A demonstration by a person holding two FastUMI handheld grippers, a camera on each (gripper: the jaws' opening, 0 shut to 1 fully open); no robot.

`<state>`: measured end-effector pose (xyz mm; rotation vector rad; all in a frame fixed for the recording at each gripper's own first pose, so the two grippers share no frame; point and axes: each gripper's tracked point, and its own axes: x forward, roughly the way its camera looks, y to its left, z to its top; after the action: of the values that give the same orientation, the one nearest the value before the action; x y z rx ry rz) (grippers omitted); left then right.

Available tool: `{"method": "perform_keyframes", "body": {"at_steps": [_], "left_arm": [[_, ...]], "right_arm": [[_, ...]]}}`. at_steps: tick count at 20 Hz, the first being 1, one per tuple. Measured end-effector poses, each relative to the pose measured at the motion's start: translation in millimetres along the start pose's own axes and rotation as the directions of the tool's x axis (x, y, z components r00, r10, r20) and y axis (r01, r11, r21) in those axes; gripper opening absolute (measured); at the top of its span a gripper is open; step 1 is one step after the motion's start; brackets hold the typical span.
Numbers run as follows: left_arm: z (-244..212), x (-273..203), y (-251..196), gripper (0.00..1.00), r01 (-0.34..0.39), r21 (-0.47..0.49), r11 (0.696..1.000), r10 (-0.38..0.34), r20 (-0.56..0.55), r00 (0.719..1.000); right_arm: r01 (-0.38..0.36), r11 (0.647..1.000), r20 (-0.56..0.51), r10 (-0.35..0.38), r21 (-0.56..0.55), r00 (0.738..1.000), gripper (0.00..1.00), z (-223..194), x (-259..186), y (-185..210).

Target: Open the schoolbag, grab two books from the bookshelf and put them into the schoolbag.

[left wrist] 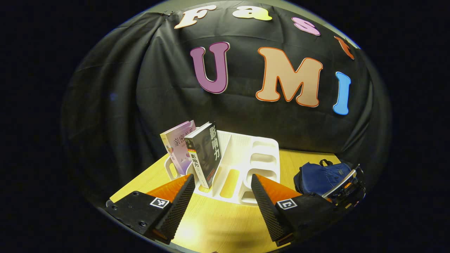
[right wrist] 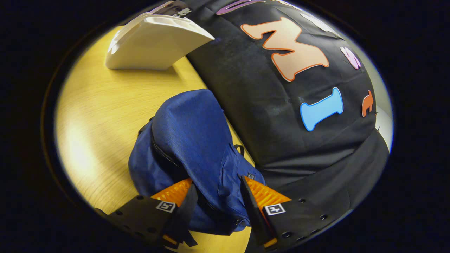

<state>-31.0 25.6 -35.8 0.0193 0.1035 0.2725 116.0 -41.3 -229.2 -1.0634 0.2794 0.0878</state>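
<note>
In the left gripper view, the left tool is seen released, its fingers spread wide above the table with nothing between them. Just beyond it, at 12 o'clock, a white bookshelf stands on the table. Two books are held upright in its left-hand slots, leaning slightly: a pale book at the far left and a dark book just beside it, at its 3 o'clock. At 3 o'clock from the bookshelf, near the wall, a blue schoolbag lies on the table, with the right tool seen just at its near side.

In the right gripper view, the right tool is seen with its fingers parted around the near end of the schoolbag; whether both fingers press on the fabric cannot be told. The bookshelf is seen at 11 o'clock, well apart from the bag.
</note>
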Motion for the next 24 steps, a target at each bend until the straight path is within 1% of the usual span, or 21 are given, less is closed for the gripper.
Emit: {"method": "perform_keyframes", "body": {"at_steps": [2,4,9,10,13,15,16,17,19,20,22,24], "left_arm": [[-1,3,0,0.95,-0.002,-0.005,1.0,0.002,-0.004,1.0],[-1,5,-2,0.95,0.0,-0.007,1.0,0.0,-0.01,1.0],[-2,10,-6,0.94,0.011,-0.007,1.0,-0.012,-0.022,1.0],[-3,12,-7,0.95,0.016,-0.016,1.0,-0.016,-0.025,1.0],[-4,16,-6,0.94,0.016,-0.032,0.999,-0.017,-0.034,0.999],[-4,17,-3,0.95,0.011,-0.038,0.999,-0.013,-0.038,0.999],[-2,18,-1,0.94,0.008,-0.041,0.999,-0.01,-0.037,0.999],[-2,19,1,0.94,0.005,-0.041,0.999,-0.007,-0.04,0.999],[1,21,8,0.94,-0.003,-0.041,0.999,0.001,-0.041,0.999],[4,23,11,0.95,-0.008,-0.048,0.999,0.006,-0.039,0.999],[8,27,17,0.94,-0.006,-0.085,0.996,0.003,-0.035,0.999],[12,36,24,0.94,-0.004,-0.12,0.993,-0.001,-0.038,0.999]], "right_arm": [[0.002,1.0,0.001,-0.002,-0.01,1.0,0.83,4,6,1],[-0.007,1.0,-0.004,0.007,-0.008,1.0,0.65,5,13,4],[-0.037,0.999,-0.013,0.037,-0.025,0.999,0.65,8,30,16],[-0.044,0.999,-0.018,0.044,-0.026,0.999,0.83,9,34,18],[-0.051,0.998,-0.022,0.05,-0.047,0.999,0.22,10,39,21],[-0.044,0.997,-0.015,0.043,-0.057,0.999,0.09,15,40,21],[-0.02,0.998,-0.019,0.018,-0.066,1.0,0.09,17,40,13],[-0.017,0.998,-0.016,0.016,-0.055,1.0,0.06,16,42,11],[0.008,1.0,-0.01,-0.008,-0.009,1.0,0.09,20,41,-3],[0.022,1.0,-0.009,-0.021,0.016,1.0,0.05,22,40,-11],[0.046,0.998,-0.007,-0.046,0.051,0.999,0.07,25,39,-27],[0.052,0.995,-0.01,-0.052,0.079,0.999,0.05,25,38,-38]]}}
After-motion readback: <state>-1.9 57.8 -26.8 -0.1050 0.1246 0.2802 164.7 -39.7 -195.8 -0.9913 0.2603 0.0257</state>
